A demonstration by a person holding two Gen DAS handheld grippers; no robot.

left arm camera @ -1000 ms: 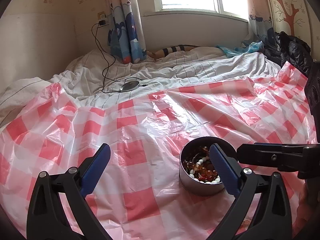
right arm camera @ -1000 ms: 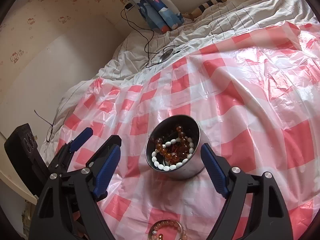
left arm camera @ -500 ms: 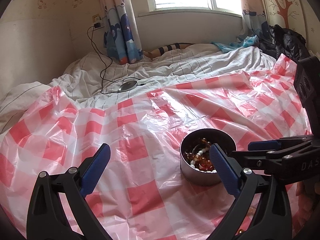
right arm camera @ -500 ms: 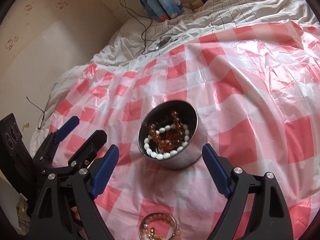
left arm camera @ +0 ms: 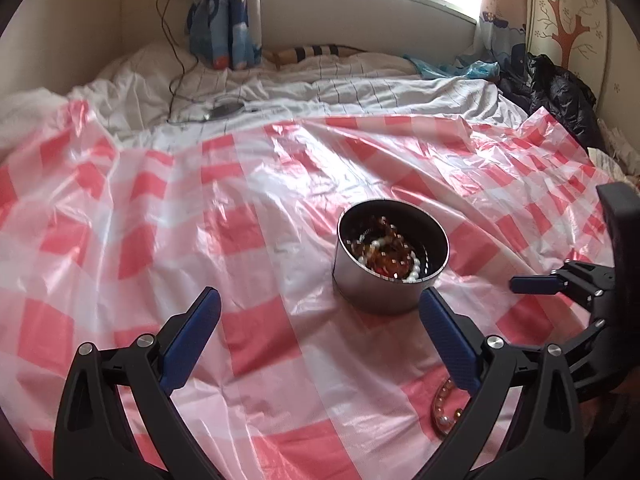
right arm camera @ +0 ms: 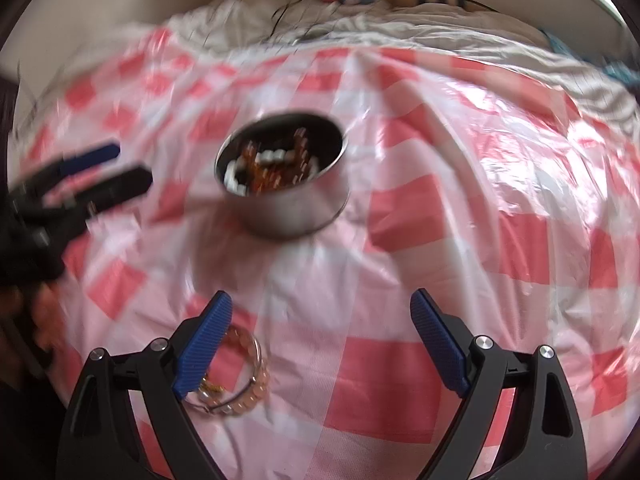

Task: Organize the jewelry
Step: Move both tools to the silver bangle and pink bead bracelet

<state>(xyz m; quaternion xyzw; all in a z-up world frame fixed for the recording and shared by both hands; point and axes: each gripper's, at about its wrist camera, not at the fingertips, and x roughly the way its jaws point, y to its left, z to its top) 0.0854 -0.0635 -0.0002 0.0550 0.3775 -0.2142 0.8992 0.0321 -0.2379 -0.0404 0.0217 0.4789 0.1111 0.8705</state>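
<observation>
Since one second ago, both hands have come lower and tipped more downward over the bed, so the round grey metal tin [left arm camera: 390, 270] full of beads now sits higher in each view, and the loose beaded bracelet [right arm camera: 236, 376] has come further into the right wrist picture. The right gripper [right arm camera: 320, 344] has just been opening its jaws wider; nothing is between them, only the sheet below.

The tin stands upright on the red-and-white checked plastic sheet [left arm camera: 248, 240] that is spread over the bed. Inside it lie amber-coloured beads and white pearl-like beads, mixed together. The right wrist view is blurred, so the single beads cannot be counted there.

The loose bracelet of pale pink-orange beads lies flat on the sheet, nearer to the cameras than the tin and apart from it. In the right wrist view it is just beside the left blue finger pad [right arm camera: 204, 340] and is partly hidden under it; whether the pad touches it I cannot tell. In the left wrist view only a part of it [left arm camera: 442, 408] shows behind the right finger.

The left gripper [left arm camera: 316, 336] is spread wide and empty, with the tin just beyond its right fingertip.

Behind the sheet there are a rumpled white striped blanket [left arm camera: 360, 92] and a blue patterned curtain [left arm camera: 224, 12].
</observation>
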